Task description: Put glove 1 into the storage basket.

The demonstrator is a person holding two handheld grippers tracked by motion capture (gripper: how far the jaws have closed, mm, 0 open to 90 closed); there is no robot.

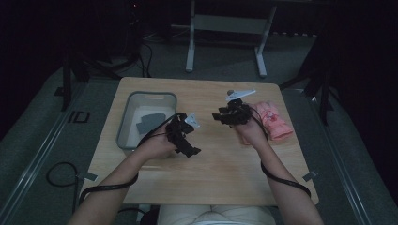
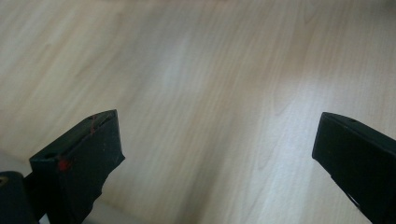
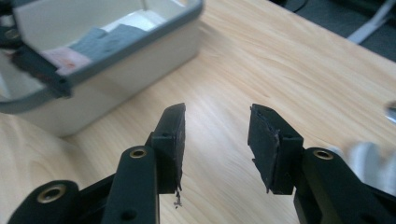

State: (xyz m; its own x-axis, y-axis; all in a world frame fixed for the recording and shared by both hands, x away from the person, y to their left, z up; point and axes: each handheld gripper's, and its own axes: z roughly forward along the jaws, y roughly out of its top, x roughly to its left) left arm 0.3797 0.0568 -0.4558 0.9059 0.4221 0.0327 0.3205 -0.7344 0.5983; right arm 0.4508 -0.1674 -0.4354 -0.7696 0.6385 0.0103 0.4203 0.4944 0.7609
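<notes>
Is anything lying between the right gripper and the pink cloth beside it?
Nothing visible does: the right gripper, jaws open and empty, hovers just left of the pink cloth, with bare wooden table around them.

The left gripper (image 1: 184, 136) is a black, angular frame with a small pale patch on its top, and a black cable runs from it along the forearm and loops below the elbow. Seen in its own view, its jaws are broad, flat black blocks with small screw holes; one has red marks at its edge and corner. The right gripper (image 1: 233, 114) is black too, topped by a pale three-cornered plate, with a black cable curving past the wrist. Its jaws have brass-ringed holes and frayed black pads (image 3: 262, 140). Both forearms are bare; pale trousers show.
</notes>
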